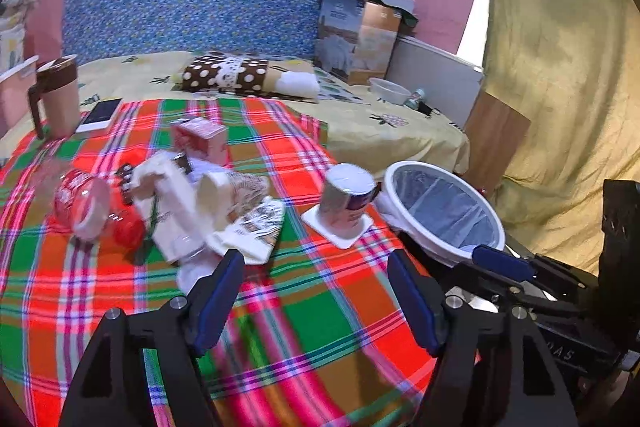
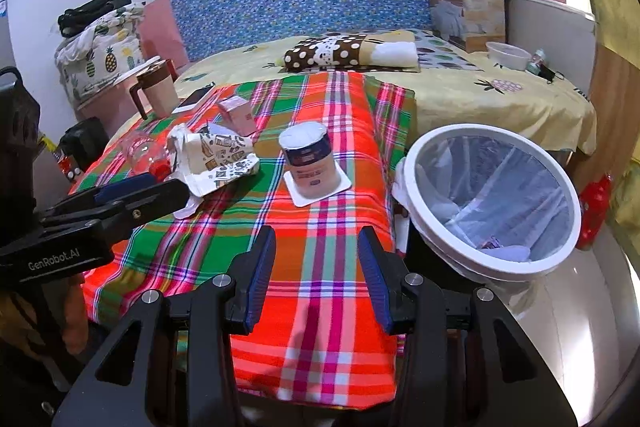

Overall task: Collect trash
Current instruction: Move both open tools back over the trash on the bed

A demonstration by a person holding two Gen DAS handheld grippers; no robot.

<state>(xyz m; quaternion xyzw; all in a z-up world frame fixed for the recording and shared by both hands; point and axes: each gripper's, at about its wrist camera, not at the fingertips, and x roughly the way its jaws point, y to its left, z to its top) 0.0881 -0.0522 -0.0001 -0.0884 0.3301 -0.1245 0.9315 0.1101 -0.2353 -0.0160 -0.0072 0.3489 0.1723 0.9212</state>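
- My left fingers (image 1: 316,301) are spread wide over the plaid cloth (image 1: 312,327), nothing between the pads.
- My right fingers (image 2: 316,279) stand partly apart, narrower than the left pair, and they're empty too.
- Straight ahead of the left fingers, a shade to their left: the heap of crumpled wrappers (image 1: 224,215), its near edge just past the left pad.
- Behind and left of that heap lie a red-capped clear bottle (image 1: 92,207) on its side and a small pink carton (image 1: 202,141).
- Ahead of both pairs, the upturned yogurt cup (image 2: 310,163) stands on its lid, apart from the heap.
- Right of the right fingers, off the bed's edge, sits the white bin (image 2: 416,167) with its liner, a few scraps already in the bottom.
- Risks as I see them: the wrappers are loose and layered, so a pinch may lift one sheet and drag the rest; the bottle could roll if nudged.
- The mug (image 1: 58,91) and phone (image 1: 100,115) further back aren't trash, so I should steer clear.
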